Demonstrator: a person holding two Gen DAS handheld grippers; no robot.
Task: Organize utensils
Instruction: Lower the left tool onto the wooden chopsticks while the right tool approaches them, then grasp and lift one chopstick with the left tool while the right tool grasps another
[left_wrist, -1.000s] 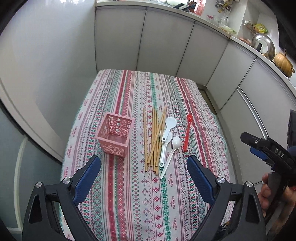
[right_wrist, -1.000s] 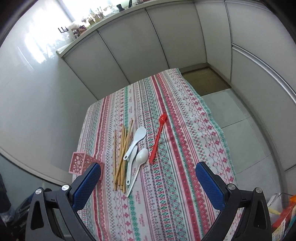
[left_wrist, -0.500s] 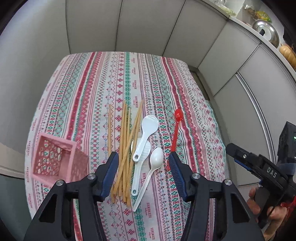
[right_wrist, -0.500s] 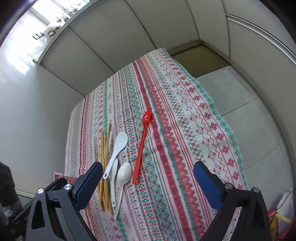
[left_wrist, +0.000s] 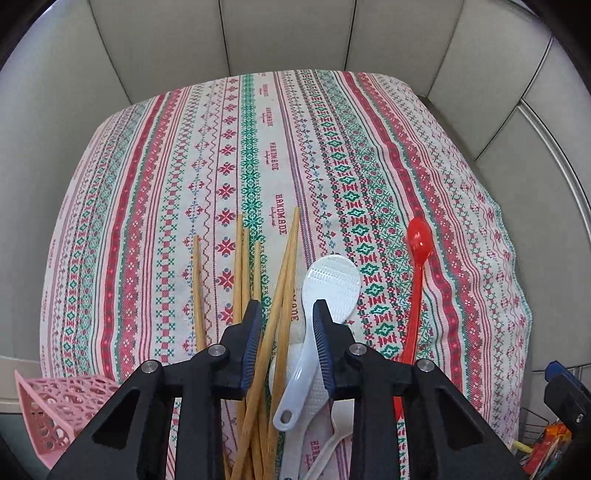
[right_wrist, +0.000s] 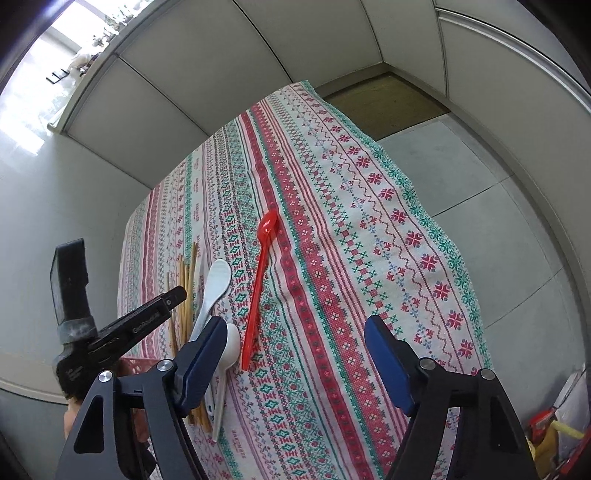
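My left gripper (left_wrist: 287, 308) hangs low over the pile of wooden chopsticks (left_wrist: 243, 266), its jaws narrowed to a small gap around a few sticks and the handle of a white rice paddle (left_wrist: 330, 286). I cannot tell whether the pads press on anything. A red spoon (left_wrist: 416, 266) lies to the right. A pink basket (left_wrist: 48, 410) sits at lower left. In the right wrist view my right gripper (right_wrist: 295, 354) is wide open and empty above the cloth, near the red spoon (right_wrist: 260, 273), the white spoons (right_wrist: 216, 284) and the chopsticks (right_wrist: 184, 291).
The table wears a striped patterned cloth (left_wrist: 258, 147) and stands in a corner of grey cabinet doors (left_wrist: 288, 33). The left gripper's body (right_wrist: 110, 332) shows at the left of the right wrist view. Floor tiles (right_wrist: 480, 166) lie right of the table.
My left gripper has dropped down onto the chopstick pile and its jaws have narrowed a lot. The right gripper has moved closer to the red spoon and stays wide open.
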